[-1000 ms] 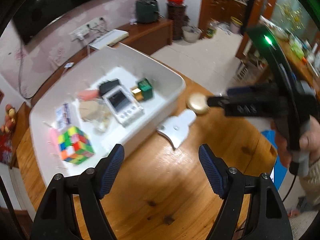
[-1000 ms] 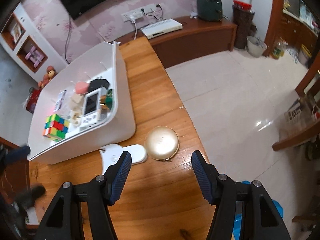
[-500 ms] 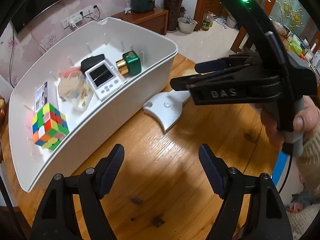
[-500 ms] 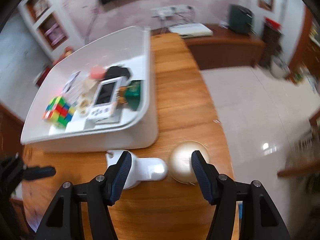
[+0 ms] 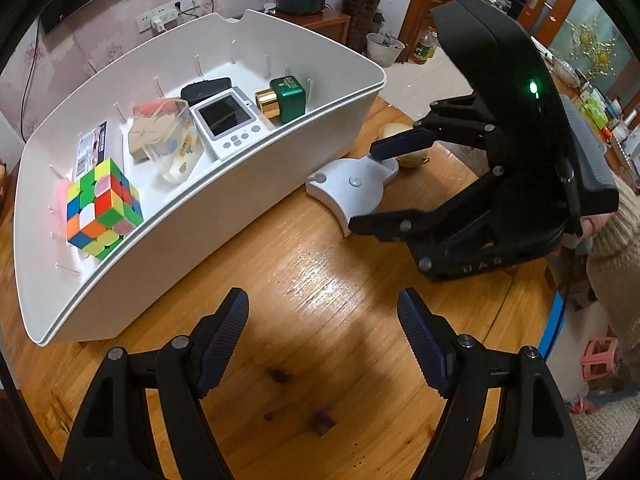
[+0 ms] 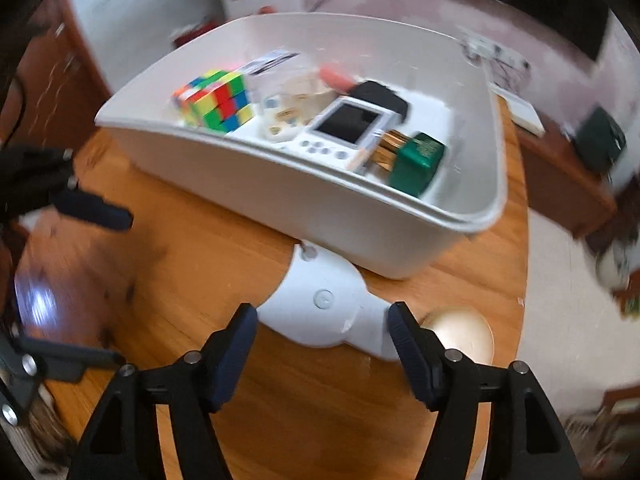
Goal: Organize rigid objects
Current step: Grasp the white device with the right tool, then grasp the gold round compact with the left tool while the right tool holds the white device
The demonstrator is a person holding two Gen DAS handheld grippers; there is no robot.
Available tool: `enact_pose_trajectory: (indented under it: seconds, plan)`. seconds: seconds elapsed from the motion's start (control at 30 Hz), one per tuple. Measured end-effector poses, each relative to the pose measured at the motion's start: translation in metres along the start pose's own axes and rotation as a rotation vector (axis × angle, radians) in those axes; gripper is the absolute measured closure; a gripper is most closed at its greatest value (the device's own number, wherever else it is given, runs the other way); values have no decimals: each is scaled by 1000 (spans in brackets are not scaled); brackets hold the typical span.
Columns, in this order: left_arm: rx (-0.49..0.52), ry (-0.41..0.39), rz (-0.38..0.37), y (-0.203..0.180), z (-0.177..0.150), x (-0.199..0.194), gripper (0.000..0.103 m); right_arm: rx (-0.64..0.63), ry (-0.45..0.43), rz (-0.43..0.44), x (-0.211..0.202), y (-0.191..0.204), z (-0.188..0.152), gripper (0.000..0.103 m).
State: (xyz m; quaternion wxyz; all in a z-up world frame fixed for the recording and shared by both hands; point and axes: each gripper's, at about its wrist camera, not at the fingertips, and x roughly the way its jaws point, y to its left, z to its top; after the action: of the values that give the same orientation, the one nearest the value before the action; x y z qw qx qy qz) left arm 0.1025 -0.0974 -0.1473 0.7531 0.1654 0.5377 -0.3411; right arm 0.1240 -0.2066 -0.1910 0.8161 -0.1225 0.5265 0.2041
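white fan-shaped plastic piece | flat on table | touching bin wall

Glossy wooden table — smooth white plastic bin, shiny gold disc.

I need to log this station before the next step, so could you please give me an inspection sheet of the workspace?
Surface: wooden table, bare in front of the left gripper.
Job's things: white bin holds a colour cube, white handheld device and green bottle; white flat piece and gold round case lie on the table beside it.
Clutter: nothing seen.
Grippers: left open, empty; right gripper open over the white piece, its jaws having just been opening.
Cables: plugs at wall sockets.
Surroundings: tiled floor, wooden cabinet.
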Motion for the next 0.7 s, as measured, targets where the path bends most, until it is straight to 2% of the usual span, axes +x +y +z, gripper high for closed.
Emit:
enact_pose_trajectory:
  seconds: [0.33,0.43,0.53,0.7]
  plan:
    - [-65,4,-19,16,-4,-3,23,-231,93,-20,24,25,18,26]
    - [-71,5,-16,18,-6,-2,24,-230,91,-8,24,26,19,28]
    - [-75,8,-15,22,-7,-2,24,-197,85,9,19,21,15,39]
    - [-63,2,-10,17,-3,-1,23,-151,75,-17,11,20,-5,40]
